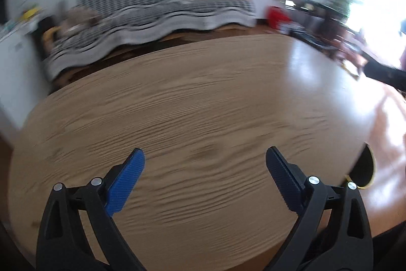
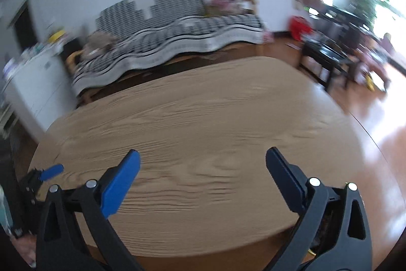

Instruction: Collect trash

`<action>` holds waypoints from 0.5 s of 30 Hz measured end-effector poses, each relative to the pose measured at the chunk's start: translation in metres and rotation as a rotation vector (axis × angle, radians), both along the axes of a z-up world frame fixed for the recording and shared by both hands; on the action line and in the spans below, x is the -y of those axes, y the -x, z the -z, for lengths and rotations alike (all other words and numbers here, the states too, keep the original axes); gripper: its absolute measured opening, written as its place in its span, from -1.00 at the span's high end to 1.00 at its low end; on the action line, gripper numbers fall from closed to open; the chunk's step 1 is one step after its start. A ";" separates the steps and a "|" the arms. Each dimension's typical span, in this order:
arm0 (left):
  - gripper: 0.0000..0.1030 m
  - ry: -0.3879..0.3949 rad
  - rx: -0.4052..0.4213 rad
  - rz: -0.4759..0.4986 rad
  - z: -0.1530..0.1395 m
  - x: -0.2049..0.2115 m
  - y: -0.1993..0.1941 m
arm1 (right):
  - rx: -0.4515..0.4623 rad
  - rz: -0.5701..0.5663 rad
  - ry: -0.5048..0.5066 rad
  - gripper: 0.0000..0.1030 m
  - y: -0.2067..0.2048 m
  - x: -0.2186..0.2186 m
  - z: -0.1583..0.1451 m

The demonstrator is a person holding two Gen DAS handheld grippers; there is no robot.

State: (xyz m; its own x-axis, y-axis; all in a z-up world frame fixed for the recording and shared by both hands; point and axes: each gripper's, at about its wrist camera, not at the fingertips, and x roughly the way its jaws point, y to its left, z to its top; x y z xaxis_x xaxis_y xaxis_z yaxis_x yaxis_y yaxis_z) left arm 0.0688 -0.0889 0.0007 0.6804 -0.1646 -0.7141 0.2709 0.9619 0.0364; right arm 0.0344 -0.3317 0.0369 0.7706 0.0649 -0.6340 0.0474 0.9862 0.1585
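Observation:
Both views are motion-blurred. My left gripper (image 1: 205,156) is open and empty above a light wooden table (image 1: 203,98). My right gripper (image 2: 203,159) is open and empty above the same table (image 2: 203,106). The left gripper's blue fingertip (image 2: 52,171) shows at the left edge of the right wrist view. No trash is visible on the table in either view. A dark round opening with a yellow rim (image 1: 365,169), possibly a bin, sits just past the table's right edge in the left wrist view.
A sofa with a black-and-white checked cover (image 1: 157,14) (image 2: 172,37) stands behind the table. A white cabinet (image 2: 33,88) is at the left. A black low table (image 2: 327,55) and a red object (image 2: 299,27) stand at the right near a bright window.

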 end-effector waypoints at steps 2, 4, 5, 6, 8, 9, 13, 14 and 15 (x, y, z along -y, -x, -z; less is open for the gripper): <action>-0.81 0.006 0.015 -0.063 -0.001 -0.040 0.005 | 0.000 -0.035 0.028 -0.86 -0.008 -0.030 0.003; -0.81 0.008 0.026 -0.105 -0.001 -0.070 0.004 | -0.009 -0.068 0.054 -0.86 -0.017 -0.057 0.009; -0.81 0.012 0.025 -0.133 0.000 -0.084 0.004 | -0.013 -0.080 0.065 -0.86 -0.021 -0.069 0.012; -0.81 0.024 0.018 -0.150 0.000 -0.090 0.000 | -0.015 -0.086 0.074 -0.86 -0.024 -0.076 0.014; -0.81 0.069 0.010 -0.177 -0.002 -0.110 -0.005 | -0.017 -0.095 0.092 -0.86 -0.031 -0.092 0.020; -0.81 0.084 0.016 -0.187 -0.004 -0.115 -0.006 | -0.018 -0.101 0.100 -0.86 -0.036 -0.100 0.022; -0.81 0.098 0.049 -0.217 -0.012 -0.124 -0.008 | -0.034 -0.126 0.125 -0.86 -0.050 -0.118 0.033; -0.81 0.094 0.052 -0.220 -0.013 -0.122 -0.008 | -0.037 -0.130 0.128 -0.86 -0.052 -0.121 0.035; -0.81 0.089 0.055 -0.224 -0.013 -0.122 -0.009 | -0.044 -0.137 0.133 -0.86 -0.052 -0.125 0.038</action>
